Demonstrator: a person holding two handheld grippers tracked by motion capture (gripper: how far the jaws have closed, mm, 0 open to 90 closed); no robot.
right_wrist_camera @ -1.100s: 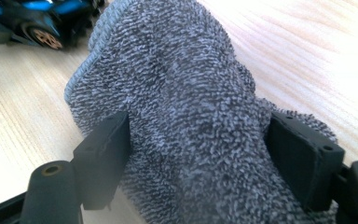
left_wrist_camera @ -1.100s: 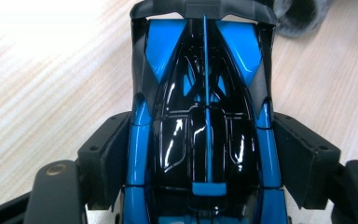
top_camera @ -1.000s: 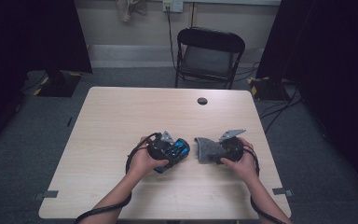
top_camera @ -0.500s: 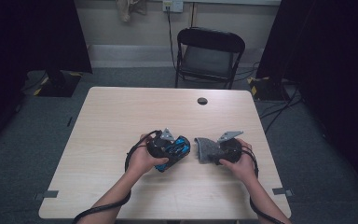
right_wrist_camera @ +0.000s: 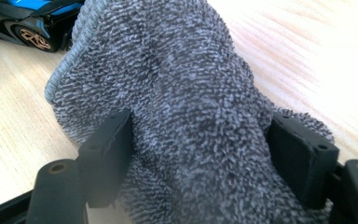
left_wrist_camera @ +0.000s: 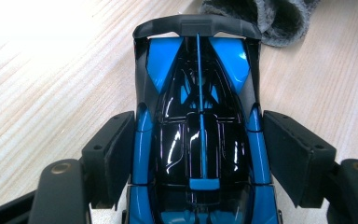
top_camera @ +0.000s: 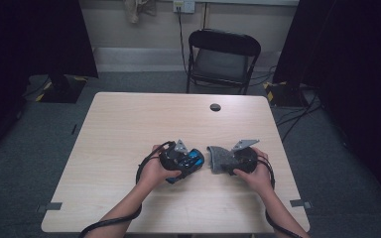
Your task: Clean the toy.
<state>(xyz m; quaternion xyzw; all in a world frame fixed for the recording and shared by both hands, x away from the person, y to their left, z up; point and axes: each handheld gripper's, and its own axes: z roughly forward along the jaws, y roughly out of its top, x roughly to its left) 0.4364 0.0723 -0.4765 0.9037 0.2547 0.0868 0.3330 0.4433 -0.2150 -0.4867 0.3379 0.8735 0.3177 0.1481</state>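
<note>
A blue and black toy car (left_wrist_camera: pixel 200 130) sits between the jaws of my left gripper (left_wrist_camera: pixel 198 156), whose pads press on both its sides. From above, the car (top_camera: pixel 192 159) rests on the table with the left gripper (top_camera: pixel 186 161) on it. My right gripper (right_wrist_camera: pixel 200 158) is shut on a bunched grey terry cloth (right_wrist_camera: pixel 191 102), which bulges up between the pads. In the high view the cloth (top_camera: pixel 219 159) lies just right of the car, held by the right gripper (top_camera: pixel 229 162). The car's wheel (right_wrist_camera: pixel 30 39) is close to the cloth's edge.
The light wooden table (top_camera: pixel 129 124) carries a small black round disc (top_camera: pixel 215 107) near its far edge. A black folding chair (top_camera: pixel 223 54) stands behind the table. Cables trail from both grippers along the person's forearms.
</note>
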